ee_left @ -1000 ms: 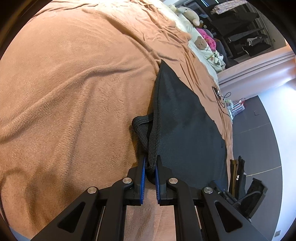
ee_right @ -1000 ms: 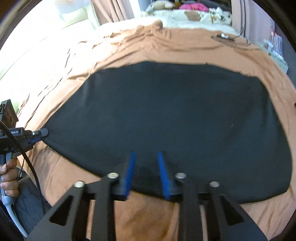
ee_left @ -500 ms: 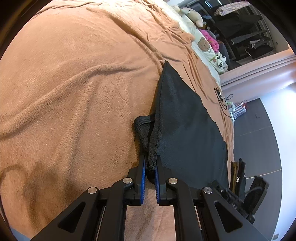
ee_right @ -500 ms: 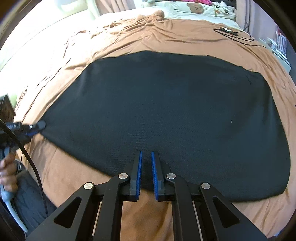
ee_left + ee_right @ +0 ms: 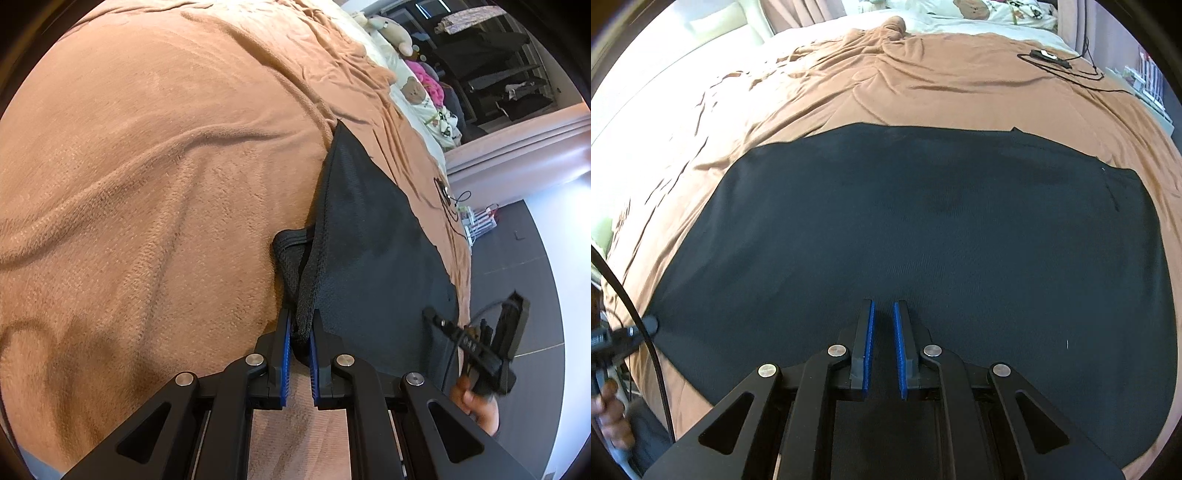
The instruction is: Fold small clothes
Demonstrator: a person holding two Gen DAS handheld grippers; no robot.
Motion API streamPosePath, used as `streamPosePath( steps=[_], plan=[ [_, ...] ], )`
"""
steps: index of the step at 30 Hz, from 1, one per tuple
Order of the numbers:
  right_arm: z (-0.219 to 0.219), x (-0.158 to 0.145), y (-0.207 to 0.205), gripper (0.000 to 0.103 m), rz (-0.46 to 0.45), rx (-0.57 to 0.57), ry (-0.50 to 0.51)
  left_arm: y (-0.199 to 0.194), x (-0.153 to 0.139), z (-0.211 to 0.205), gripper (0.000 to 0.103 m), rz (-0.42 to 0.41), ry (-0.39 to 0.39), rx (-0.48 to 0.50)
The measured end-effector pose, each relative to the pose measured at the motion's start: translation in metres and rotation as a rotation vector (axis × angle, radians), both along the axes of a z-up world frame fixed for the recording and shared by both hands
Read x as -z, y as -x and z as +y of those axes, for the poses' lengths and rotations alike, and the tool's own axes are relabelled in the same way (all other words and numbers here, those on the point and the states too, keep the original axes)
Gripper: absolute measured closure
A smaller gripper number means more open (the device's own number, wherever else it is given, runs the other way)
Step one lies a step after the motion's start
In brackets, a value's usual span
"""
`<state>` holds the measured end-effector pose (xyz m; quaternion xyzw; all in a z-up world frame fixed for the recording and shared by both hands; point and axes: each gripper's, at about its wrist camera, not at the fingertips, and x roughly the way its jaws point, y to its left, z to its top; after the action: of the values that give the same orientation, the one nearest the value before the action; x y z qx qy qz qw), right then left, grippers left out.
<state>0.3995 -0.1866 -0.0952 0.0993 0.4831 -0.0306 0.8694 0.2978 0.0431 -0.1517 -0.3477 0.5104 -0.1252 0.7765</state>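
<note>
A black garment [image 5: 923, 229] lies spread flat on a brown blanket [image 5: 886, 81] on a bed. My left gripper [image 5: 300, 332] is shut on a bunched corner of the black garment [image 5: 369, 236] at its left end. It also shows at the left edge of the right wrist view [image 5: 646, 325]. My right gripper [image 5: 882, 321] is over the garment's near middle, jaws nearly closed with a narrow gap; no cloth shows between the pads. The right gripper also appears in the left wrist view [image 5: 476, 339].
A black cable with a small device [image 5: 1052, 59] lies on the blanket at the far right. Pillows and soft toys [image 5: 417, 85] sit at the head of the bed. Dark floor [image 5: 517, 240] lies beyond the bed's right edge.
My right gripper closed from wide open to a narrow gap and moved forward over the garment. My left gripper kept its grip on the corner.
</note>
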Motion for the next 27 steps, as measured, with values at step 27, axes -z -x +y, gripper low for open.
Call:
streamPosePath(
  steps=[27],
  plan=[
    [-0.032, 0.016, -0.132, 0.096, 0.037, 0.038, 0.101, -0.004, 0.004, 0.001, 0.094, 0.017, -0.003, -0.001]
  ],
)
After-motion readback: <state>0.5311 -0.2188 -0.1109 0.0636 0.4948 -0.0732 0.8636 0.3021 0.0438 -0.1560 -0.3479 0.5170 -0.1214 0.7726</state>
